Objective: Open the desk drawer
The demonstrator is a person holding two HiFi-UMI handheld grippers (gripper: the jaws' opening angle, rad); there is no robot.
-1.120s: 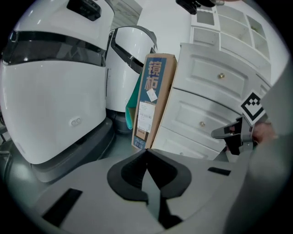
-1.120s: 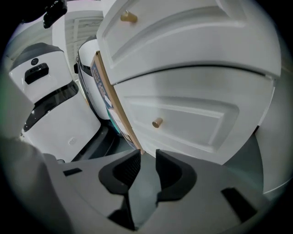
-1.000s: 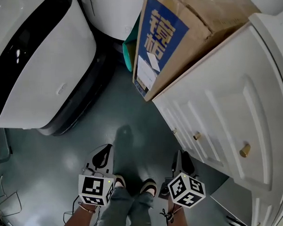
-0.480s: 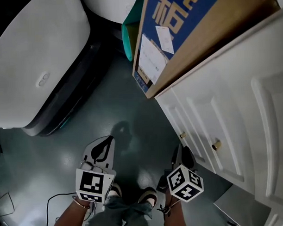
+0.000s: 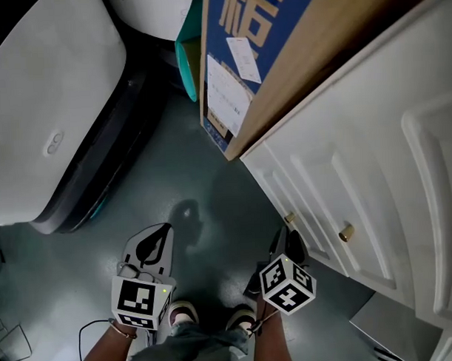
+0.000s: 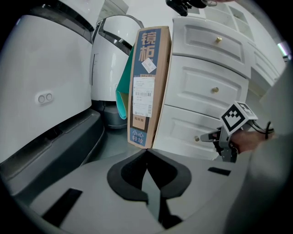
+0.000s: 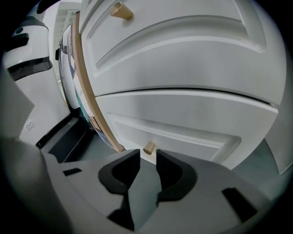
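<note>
A white drawer unit [image 5: 374, 171] fills the right of the head view, its drawers carrying small brass knobs [image 5: 347, 232]. My right gripper [image 5: 284, 237] is held low beside the bottom drawer. In the right gripper view its jaws [image 7: 147, 154] stand a narrow gap apart, with the bottom drawer's knob [image 7: 149, 147] just ahead of the gap and not between them. The left gripper view shows that gripper [image 6: 215, 135] close to the lowest knob [image 6: 197, 138]. My left gripper [image 5: 163, 231] hangs over the floor to the left, its jaws [image 6: 146, 153] shut and empty.
A tall cardboard box [image 5: 244, 72] with a blue label leans against the drawer unit's left side. A teal object [image 5: 185, 63] sits behind it. A large white machine [image 5: 46, 130] with a dark base stands at left. The person's feet [image 5: 182, 314] are below, and a cable [image 5: 9, 339] lies at far left.
The head view has swung toward the drawer unit. The right gripper has come closer to the lowest knob. The left gripper has stayed shut over the floor.
</note>
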